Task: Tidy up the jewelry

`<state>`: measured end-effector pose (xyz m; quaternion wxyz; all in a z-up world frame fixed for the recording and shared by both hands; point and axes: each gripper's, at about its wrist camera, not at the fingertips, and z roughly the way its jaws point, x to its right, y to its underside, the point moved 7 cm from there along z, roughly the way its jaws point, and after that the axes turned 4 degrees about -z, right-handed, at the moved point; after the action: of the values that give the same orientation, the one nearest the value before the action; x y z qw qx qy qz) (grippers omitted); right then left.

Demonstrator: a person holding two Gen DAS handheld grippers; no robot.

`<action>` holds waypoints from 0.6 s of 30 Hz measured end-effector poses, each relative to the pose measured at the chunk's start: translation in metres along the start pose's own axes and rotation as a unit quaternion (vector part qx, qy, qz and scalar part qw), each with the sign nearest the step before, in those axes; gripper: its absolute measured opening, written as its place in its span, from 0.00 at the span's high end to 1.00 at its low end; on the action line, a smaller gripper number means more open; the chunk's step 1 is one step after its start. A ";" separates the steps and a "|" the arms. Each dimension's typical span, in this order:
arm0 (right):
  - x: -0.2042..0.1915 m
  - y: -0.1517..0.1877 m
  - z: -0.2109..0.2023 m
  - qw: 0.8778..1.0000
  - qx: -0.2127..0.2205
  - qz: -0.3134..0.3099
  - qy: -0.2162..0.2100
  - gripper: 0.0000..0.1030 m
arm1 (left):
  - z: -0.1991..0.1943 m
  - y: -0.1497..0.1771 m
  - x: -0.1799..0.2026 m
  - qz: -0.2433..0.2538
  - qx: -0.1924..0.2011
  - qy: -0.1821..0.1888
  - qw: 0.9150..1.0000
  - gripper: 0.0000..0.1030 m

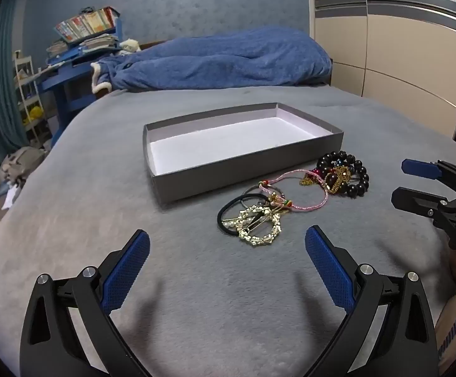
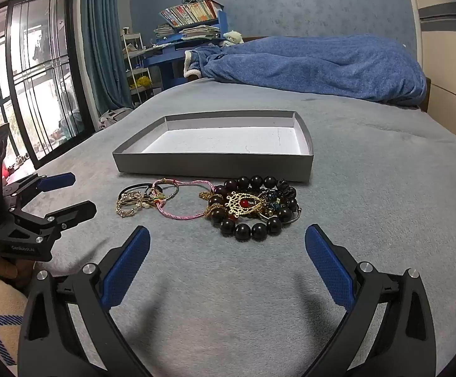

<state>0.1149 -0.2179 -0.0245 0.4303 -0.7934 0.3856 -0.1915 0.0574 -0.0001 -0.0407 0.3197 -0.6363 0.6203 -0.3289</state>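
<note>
Your left gripper point(image 1: 227, 243): bottom centre of left wrist frame, jaws spread wide, nothing between pads, touching nothing, above grey bedspread point(image 1: 102, 220).
Pearl-and-gold hair clips point(image 1: 259, 224): lower centre, tangled with black hair ties point(image 1: 225, 210).
Pink cord bracelet point(image 1: 303, 199): just right of clips.
Dark bead bracelet point(image 1: 358, 169): right of centre, gold chain point(image 1: 338, 180) across it.
Grey shallow box point(image 1: 228, 169): centre, behind jewelry, holds nothing.
Your right gripper point(image 2: 227, 243): bottom centre of right wrist frame, jaws equally wide apart, gripping nothing, just short of bead bracelet.

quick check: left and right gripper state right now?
Left gripper: open, holding nothing.
Right gripper: open, holding nothing.
</note>
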 end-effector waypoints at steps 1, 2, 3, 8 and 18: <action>0.000 0.000 0.000 1.000 0.001 0.000 0.000 0.05 | 0.000 0.000 0.000 -0.002 0.001 0.001 1.000 0.05; 0.000 0.000 0.000 1.000 0.001 0.000 0.000 0.05 | 0.000 0.000 0.000 -0.001 0.001 0.001 1.000 0.05; 0.000 0.000 0.000 1.000 0.001 0.000 0.000 0.05 | 0.001 0.000 0.000 -0.002 0.000 0.000 1.000 0.05; 0.000 0.000 0.000 1.000 0.001 0.002 -0.001 0.05 | 0.000 0.000 0.001 -0.003 0.001 0.001 1.000 0.05; 0.001 0.000 0.000 1.000 0.001 0.002 -0.001 0.05 | 0.003 -0.001 0.002 -0.007 0.001 0.003 1.000 0.05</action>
<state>0.1155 -0.2185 -0.0244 0.4318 -0.7925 0.3868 -0.1895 0.0600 -0.0025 -0.0414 0.3163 -0.6392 0.6167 -0.3333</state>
